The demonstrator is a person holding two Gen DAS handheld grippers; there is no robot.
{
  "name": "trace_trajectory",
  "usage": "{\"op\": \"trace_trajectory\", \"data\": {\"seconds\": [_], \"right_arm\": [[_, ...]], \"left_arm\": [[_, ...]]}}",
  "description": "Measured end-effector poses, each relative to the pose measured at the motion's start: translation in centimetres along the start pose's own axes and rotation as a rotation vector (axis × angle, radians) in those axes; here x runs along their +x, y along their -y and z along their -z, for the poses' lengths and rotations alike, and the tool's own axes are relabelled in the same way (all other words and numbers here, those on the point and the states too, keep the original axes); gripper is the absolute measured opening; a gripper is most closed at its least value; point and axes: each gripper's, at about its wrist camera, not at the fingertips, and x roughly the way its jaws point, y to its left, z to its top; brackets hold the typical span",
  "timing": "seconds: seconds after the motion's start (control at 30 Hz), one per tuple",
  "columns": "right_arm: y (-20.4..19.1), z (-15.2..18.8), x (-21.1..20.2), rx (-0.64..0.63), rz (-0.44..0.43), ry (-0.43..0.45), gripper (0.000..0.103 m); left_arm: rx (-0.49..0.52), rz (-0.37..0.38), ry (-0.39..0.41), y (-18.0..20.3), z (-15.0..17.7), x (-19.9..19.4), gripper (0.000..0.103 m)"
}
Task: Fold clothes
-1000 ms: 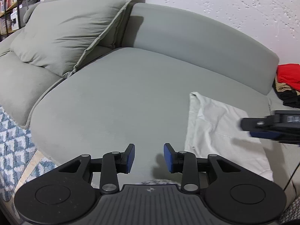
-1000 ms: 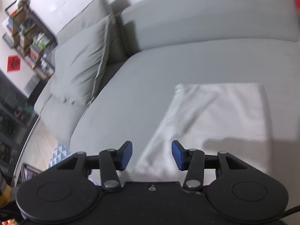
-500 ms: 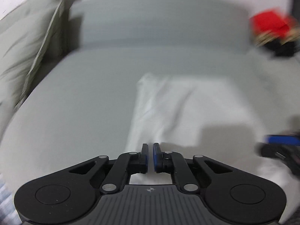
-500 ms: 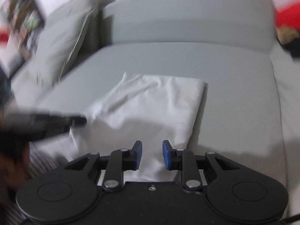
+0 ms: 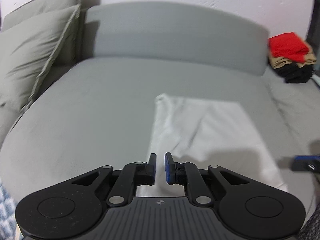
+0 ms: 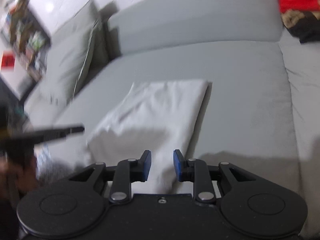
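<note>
white garment (image 5: 202,132) lies folded flat on the grey sofa seat (image 5: 96,108), toward the seat's front edge and right of its middle; its far edge runs parallel to the backrest (image 5: 176,38).

left gripper (image 5: 159,169) is held low and level at the garment's near left corner, fingers pointing toward the backrest. jaws stand narrow, a slim gap between the blue pads (image 5: 168,168), with cloth showing in the gap; whether the pads pinch it cannot be told.

right gripper (image 6: 161,165) is held low at the garment's near right corner (image 6: 160,172), tilted slightly left. jaws stand moderately apart, a raised fold of cloth between them, not visibly touching either pad.

each gripper's tip shows at the edge of the other's view, blurred.

cushions (image 5: 34,50) lean at the seat's left end. a stack of folded clothes (image 5: 290,56), red on top, sits at the right end beside the backrest.
</note>
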Motion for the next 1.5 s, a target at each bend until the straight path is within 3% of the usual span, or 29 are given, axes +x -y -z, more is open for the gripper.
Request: {"op": "trace_trajectory", "data": {"seconds": [0.07,0.2,0.27,0.33,0.37,0.4,0.47,0.57,0.63,0.8,0.9,1.07,1.13,1.17,1.2,1.27,1.3,1.4,1.5], "right_arm": [[1.2,-1.3,1.9,0.101,-0.053,0.010,0.014],[2.9,-3.3,7.2,0.283,-0.186,-0.035,0.014],[3.7,-4.0,9.9,0.349,-0.232,-0.078,0.014],[5.0,-4.0,12.0,0.400,-0.190,-0.122,0.014],[5.9,-3.9,12.8,0.424,-0.169,-0.129,0.000],[6.9,-3.8,12.8,0.451,-0.156,-0.107,0.000],[9.1,-3.5,11.7,0.517,-0.145,-0.039,0.000],[10.8,-3.5,9.6,0.553,-0.069,0.042,0.007],[11.3,-3.7,8.3,0.556,-0.021,0.086,0.007],[10.5,-4.7,8.1,0.585,-0.097,0.163,0.007],[9.5,-5.9,10.2,0.585,-0.144,0.165,0.008],[8.3,-7.6,15.1,0.583,-0.212,0.097,0.009],[8.9,-7.5,17.2,0.607,-0.199,0.050,0.009],[9.4,-7.4,18.0,0.624,-0.187,0.036,0.000],[10.1,-7.1,18.3,0.644,-0.174,0.048,0.000],[11.4,-6.8,17.6,0.681,-0.146,0.116,0.000],[11.9,-6.7,17.1,0.692,-0.123,0.148,0.000],[12.7,-6.4,14.4,0.702,-0.038,0.178,0.004],[12.8,-5.4,11.1,0.675,-0.021,0.190,0.014]], "left_arm": [[0.018,0.051,0.010,1.1,-1.0,1.2,0.010],[-0.039,0.137,-0.037,1.7,-3.0,5.9,0.010],[-0.090,0.120,-0.109,1.2,-3.3,9.0,0.009],[-0.127,0.069,-0.151,0.3,-2.8,10.9,0.012],[-0.158,0.053,-0.140,-0.3,-2.7,10.7,0.012],[-0.191,0.038,-0.126,-0.9,-2.7,10.4,0.012],[-0.151,-0.123,-0.094,-1.2,-2.7,9.4,0.008],[-0.172,-0.179,-0.057,-2.4,-2.9,7.6,0.005],[-0.177,-0.159,-0.007,-2.3,-3.2,6.5,0.005],[-0.080,0.020,0.088,1.8,-5.1,6.1,0.012],[-0.017,0.074,0.088,4.5,-6.3,8.5,0.018],[-0.060,0.002,0.016,3.9,-5.9,13.4,0.017],[-0.080,-0.029,-0.014,3.5,-5.7,15.3,0.017],[-0.089,-0.045,-0.028,3.4,-5.6,16.3,0.014],[-0.130,-0.051,-0.029,2.7,-5.4,16.3,0.012],[-0.214,-0.093,-0.022,1.3,-5.2,15.7,0.011],[-0.220,-0.166,-0.023,1.1,-5.3,15.2,0.010],[-0.223,-0.214,-0.036,0.7,-4.8,12.9,0.008],[-0.205,-0.184,-0.020,0.7,-3.9,9.2,0.025]]}}
